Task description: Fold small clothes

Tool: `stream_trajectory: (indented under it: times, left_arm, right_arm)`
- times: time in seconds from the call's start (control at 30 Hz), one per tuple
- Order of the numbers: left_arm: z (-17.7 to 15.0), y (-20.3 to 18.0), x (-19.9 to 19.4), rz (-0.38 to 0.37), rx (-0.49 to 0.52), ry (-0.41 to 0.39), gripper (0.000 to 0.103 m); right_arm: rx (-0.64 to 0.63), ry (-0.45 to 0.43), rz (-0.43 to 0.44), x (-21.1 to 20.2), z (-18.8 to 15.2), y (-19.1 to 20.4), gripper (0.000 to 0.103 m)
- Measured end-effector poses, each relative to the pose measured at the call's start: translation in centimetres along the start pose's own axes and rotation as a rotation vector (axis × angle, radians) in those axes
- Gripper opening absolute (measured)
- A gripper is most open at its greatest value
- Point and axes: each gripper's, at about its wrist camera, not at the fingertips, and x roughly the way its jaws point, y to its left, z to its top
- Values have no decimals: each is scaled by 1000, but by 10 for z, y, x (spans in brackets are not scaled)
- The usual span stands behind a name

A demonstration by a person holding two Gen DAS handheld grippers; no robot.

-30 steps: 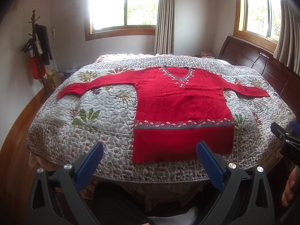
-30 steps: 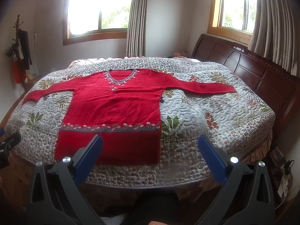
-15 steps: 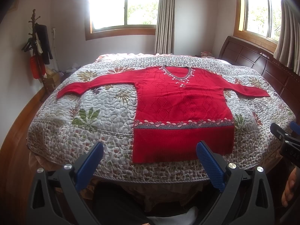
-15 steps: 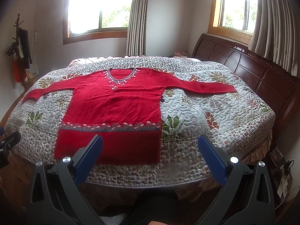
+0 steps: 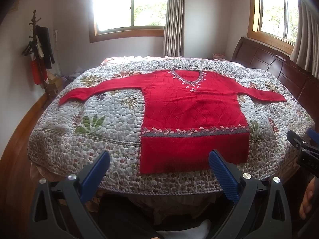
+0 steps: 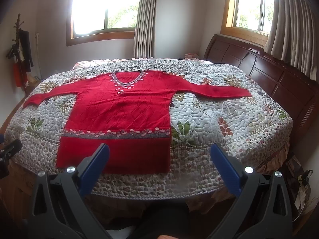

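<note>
Grippers: left gripper (image 5: 157,164) and right gripper (image 6: 159,157) level, short of bed (image 5: 111,117), jaws wide apart, nothing held. Qty: 1 red sweater (image 5: 191,115), spread flat.

Right gripper (image 5: 305,145) cut off by left view's edge; hand (image 5: 308,201) partly out of frame; coat rack (image 5: 39,53) items indistinct.

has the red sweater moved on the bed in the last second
No. The red sweater lies flat with its hem at the same spot near the quilt edge, both sleeves spread as before.
</note>
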Motion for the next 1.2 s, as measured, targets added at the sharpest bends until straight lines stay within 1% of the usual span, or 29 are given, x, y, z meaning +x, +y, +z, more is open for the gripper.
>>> stream_trajectory:
  times: [0.17,0.23,0.33,0.37,0.4,0.47,0.53,0.6,0.63,0.67,0.73,0.8,0.87,0.9,0.93,0.97,1.0,1.03,1.07,1.1,1.13,1.17,1.2]
  left_arm:
    - [1,-2,5,-1,1,8,99]
    - [2,-4,6,7,10,-3,99]
    - [3,-7,15,35,30,-5,99]
    - [3,-8,20,29,34,2,99]
    - [3,-9,26,17,35,9,99]
    - [4,-9,41,13,25,20,99]
    - [5,-7,54,5,13,12,99]
    - [7,-7,67,-32,10,13,99]
    - [9,-8,73,-43,9,10,99]
    - [11,-9,79,-58,8,8,99]
    - [13,-10,91,-108,-6,-1,99]
    - [22,-13,110,-121,-24,25,99]
    - [29,-19,128,-146,-19,38,99]
    - [33,-23,135,-146,-15,34,99]
    - [37,-28,144,-144,-8,34,99]
    - [40,-33,150,-146,-2,37,99]
    - [43,-39,159,-151,6,43,99]
    - [45,-44,168,-160,15,52,99]
    - [46,-50,177,-175,27,64,99]
    - [47,-56,186,-197,37,76,99]
    - [47,-60,193,-218,43,86,99]
    - [47,-64,202,-243,46,100,99]
    - [47,-68,210,-261,46,115,99]
  right_arm:
    - [-6,17,-7,7,1,-2,101]
    - [-10,15,-14,11,1,-3,101]
    - [-7,61,-8,20,-1,-5,101]
    - [-3,66,0,25,-1,-8,101]
    - [1,99,11,31,-3,-10,101]
    - [6,108,37,43,-5,-16,101]
    - [24,102,78,59,-8,-27,101]
    - [56,119,111,82,-10,-40,101]
    - [69,130,112,94,-9,-48,101]
    - [78,124,113,106,-6,-59,100]
    - [118,135,120,131,2,-85,100]
    - [191,140,140,155,12,-117,100]
    - [287,158,142,182,22,-153,100]
    - [350,153,168,196,26,-169,100]
    - [403,145,180,210,30,-188,100]
    - [454,149,173,224,34,-209,100]
    - [529,142,195,240,37,-231,100]
    - [596,140,210,254,41,-255,92]
    - [655,146,218,269,44,-277,76]
    - [708,140,242,283,48,-299,65]
    - [752,139,264,297,52,-321,49]
    - [804,131,286,310,57,-343,44]
    - [856,126,284,321,61,-365,44]
